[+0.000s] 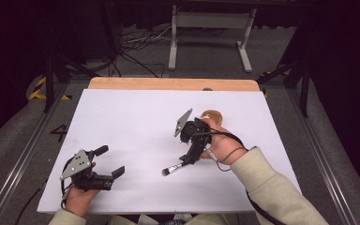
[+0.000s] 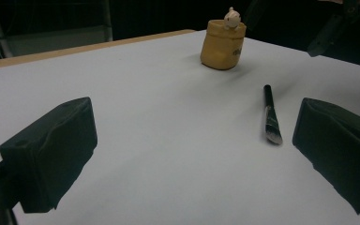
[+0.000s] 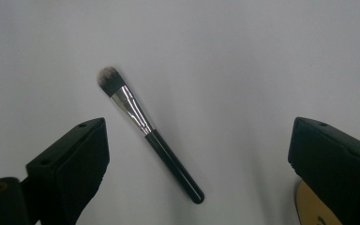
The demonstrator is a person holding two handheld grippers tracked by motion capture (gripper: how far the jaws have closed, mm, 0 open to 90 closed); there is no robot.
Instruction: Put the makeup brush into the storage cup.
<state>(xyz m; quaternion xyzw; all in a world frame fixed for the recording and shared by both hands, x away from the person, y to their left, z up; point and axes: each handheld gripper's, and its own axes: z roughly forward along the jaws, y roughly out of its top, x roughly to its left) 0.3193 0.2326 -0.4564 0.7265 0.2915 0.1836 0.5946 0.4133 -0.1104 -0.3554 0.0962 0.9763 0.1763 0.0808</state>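
- The left gripper (image 1: 107, 165) rests low near the front left corner of the white surface (image 1: 136, 117), well apart from everything else; its fingers (image 2: 51, 150) stand wide and hold nothing.
- The makeup brush (image 3: 146, 130) lies flat on the surface right of centre, bristle tip toward the person's left, black handle toward the right hand.
- The right gripper (image 1: 191, 149) hangs just above the brush, tilted downward, its fingers (image 3: 70, 164) spread wide on either side of the handle and not touching it.
- The yellow cup (image 2: 222, 44), with a small figure on its rim, stands upright just beyond the right hand.
- Likely risks: the brush lies slantwise between the fingers, so closing without squaring up could spin or roll the slim round handle away; coming down too steeply could jam a finger on the surface; a wide swing of the hand could knock the cup over.
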